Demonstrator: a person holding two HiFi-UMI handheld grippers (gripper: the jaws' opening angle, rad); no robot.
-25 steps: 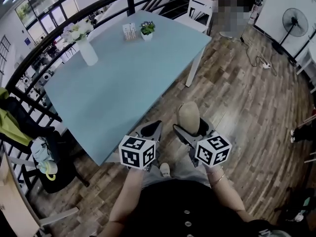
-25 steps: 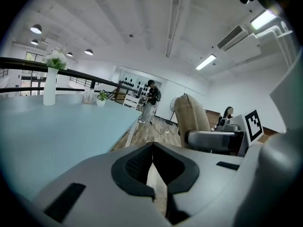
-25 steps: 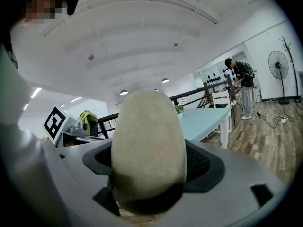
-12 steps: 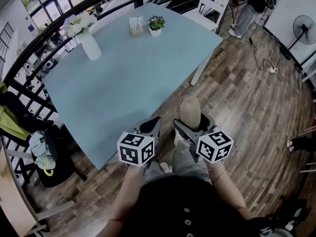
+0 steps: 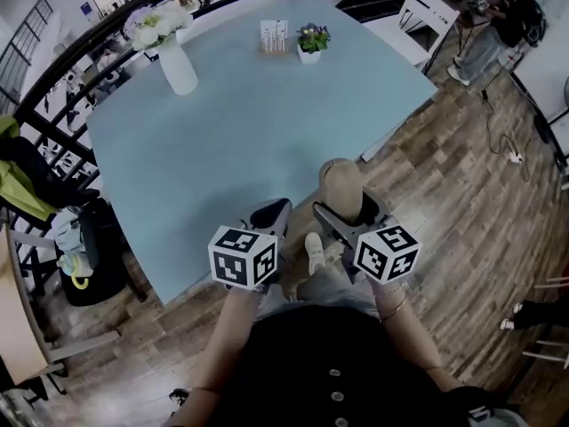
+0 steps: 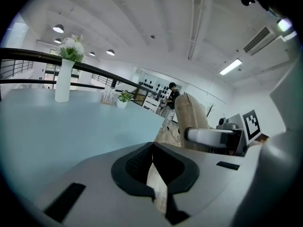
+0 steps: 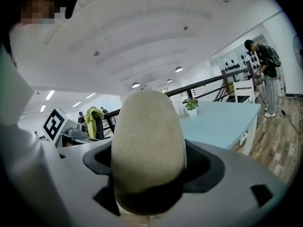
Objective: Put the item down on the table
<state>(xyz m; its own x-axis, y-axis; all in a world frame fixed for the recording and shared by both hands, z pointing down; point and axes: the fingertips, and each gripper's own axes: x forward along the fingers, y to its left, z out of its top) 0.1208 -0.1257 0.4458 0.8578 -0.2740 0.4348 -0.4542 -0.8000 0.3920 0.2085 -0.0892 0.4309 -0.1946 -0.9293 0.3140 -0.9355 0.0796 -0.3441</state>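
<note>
A beige, egg-shaped item stands upright between the jaws of my right gripper, which is shut on it. It hangs at the near edge of the light blue table, just above the wooden floor. My left gripper is beside it, to the left, with its jaws closed together and nothing between them.
On the table's far side stand a white vase of flowers, a small card holder and a little potted plant. A black railing runs behind. A chair with bags is at left. A person stands far right.
The view has shifted forward so the table lies closer under both grippers. The right gripper still holds the beige item, which sits now nearer the table's edge.
</note>
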